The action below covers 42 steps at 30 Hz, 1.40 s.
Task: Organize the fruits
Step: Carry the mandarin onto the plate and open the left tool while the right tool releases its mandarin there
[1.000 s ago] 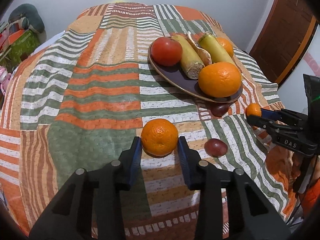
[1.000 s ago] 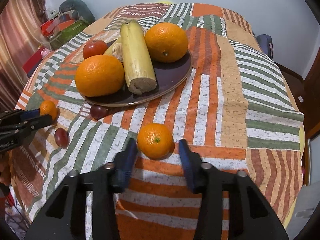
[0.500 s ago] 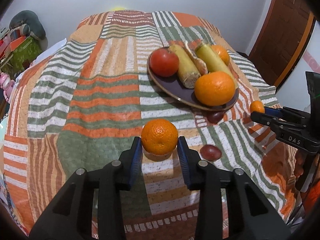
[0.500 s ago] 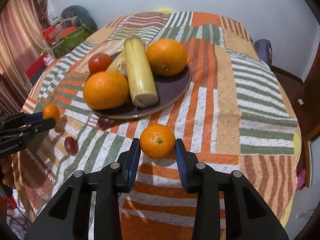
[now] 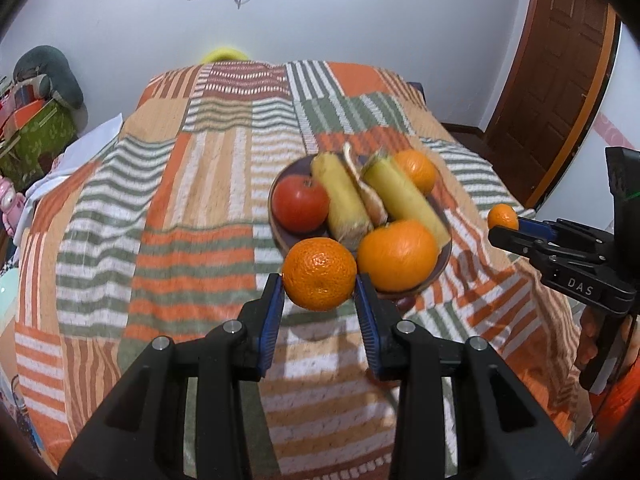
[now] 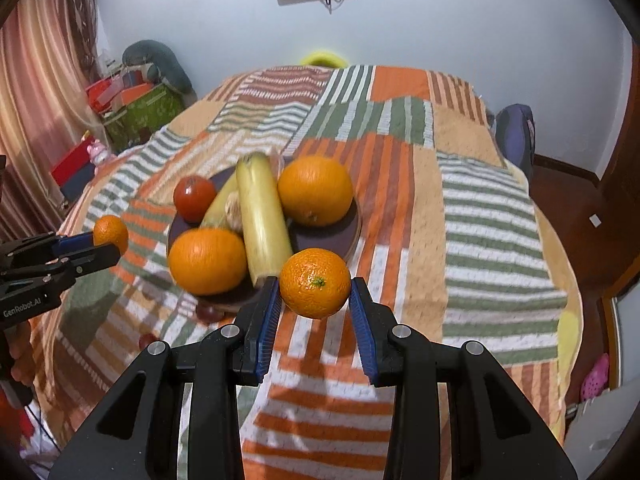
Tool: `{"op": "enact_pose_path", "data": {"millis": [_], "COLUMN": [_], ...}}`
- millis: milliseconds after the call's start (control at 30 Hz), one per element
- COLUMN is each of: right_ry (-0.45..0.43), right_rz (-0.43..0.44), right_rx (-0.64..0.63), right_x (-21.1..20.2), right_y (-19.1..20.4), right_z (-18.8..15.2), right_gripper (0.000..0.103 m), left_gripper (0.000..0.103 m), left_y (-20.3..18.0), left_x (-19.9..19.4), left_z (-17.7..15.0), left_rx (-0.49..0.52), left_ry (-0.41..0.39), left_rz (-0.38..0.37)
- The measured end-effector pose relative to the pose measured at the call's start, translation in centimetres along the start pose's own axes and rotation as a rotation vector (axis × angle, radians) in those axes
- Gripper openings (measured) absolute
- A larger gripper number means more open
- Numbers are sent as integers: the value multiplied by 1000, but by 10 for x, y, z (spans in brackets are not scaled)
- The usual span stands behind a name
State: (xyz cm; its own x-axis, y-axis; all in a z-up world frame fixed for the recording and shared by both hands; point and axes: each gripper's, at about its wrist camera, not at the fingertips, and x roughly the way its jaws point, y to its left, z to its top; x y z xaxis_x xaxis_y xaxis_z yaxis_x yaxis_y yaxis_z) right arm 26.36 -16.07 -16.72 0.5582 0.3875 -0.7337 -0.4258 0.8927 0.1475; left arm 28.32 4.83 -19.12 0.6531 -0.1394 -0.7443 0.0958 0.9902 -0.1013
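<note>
While both tongs hang above the striped bedspread (image 5: 168, 208), each one grips a small mandarin between its blue pads. Held by the left gripper (image 5: 318, 304), the left mandarin (image 5: 319, 274) is clear of the cloth, with the dark plate (image 5: 440, 268) just beyond its tips. Clamped in the right gripper (image 6: 314, 304) is the right mandarin (image 6: 315, 282), stem end facing the camera; the plate lies just ahead of it and to its left. On that plate sit two large oranges (image 6: 315, 190), two bananas (image 6: 262, 216) and a red apple (image 5: 301, 203). Two dark red fruits (image 6: 208, 313) lie on the cloth left of the right tongs, near the plate's edge
</note>
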Motion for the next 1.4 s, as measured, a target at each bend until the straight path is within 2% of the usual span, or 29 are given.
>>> {"op": "enact_pose_path", "data": {"millis": [333,767,1167,1300,1400], "right_ry": [-57,-9,3,-14,-28], "right_rz": [14,32,42,38,34], "right_rx": [23,37,42,40,28], "right_x": [6,45,49,42,33], "right_y": [-9,-8,-7,-6,-4], "right_z": [27,24,27,29,30], "right_gripper": [32,32,32,42,42], "left_gripper": [36,36,37,39,40], "left_y": [-5,-8,-11,-11,-11], "left_x": [15,51,47,38,29], "left_z": [22,25,29,28,27], "left_rx": [-2,6,9,6,5], "left_ry": [-20,38,21,14,5], "left_rz": [-18,-44,-45,-42,-39]}}
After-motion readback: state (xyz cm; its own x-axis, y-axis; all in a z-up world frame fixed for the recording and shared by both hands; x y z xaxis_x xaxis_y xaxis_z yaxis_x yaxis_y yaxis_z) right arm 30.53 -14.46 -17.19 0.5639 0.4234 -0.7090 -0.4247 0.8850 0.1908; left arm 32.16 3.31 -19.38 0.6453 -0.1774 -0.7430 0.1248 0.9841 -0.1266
